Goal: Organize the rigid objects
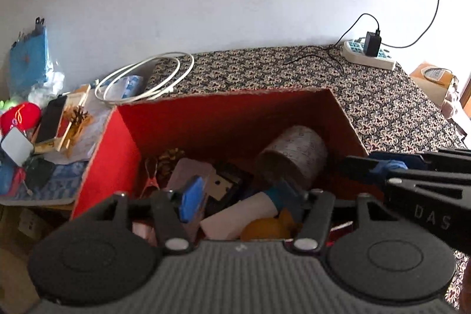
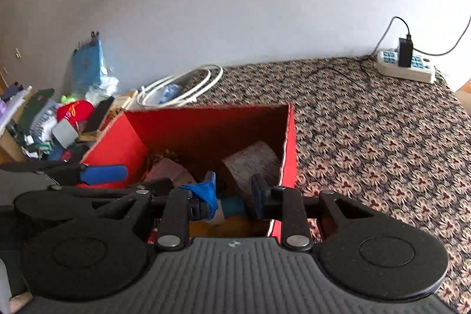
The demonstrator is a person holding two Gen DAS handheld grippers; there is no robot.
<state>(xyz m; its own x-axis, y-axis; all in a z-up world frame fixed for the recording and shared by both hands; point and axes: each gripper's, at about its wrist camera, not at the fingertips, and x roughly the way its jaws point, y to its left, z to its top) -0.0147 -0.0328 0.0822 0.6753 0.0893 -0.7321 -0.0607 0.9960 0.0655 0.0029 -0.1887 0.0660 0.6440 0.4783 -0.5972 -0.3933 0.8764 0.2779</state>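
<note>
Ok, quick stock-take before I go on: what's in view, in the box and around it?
Box: 1, red, open, on the patterned cloth.
Roll: 1, pale printed, lying in the box at its right.
Pine cone: 1, brown, back left of the box.
Orange item: 1, near edge of the box; kind unclear.
Cloth: 1, dark floral, covering the table.
Power strip: 1, white, far right, black charger plugged in.
Cable: 1 coil, white, behind the box.
Phone: 1, black, in the clutter at left.
Left gripper: open, over the box.
Right gripper: open, over the box.
</note>
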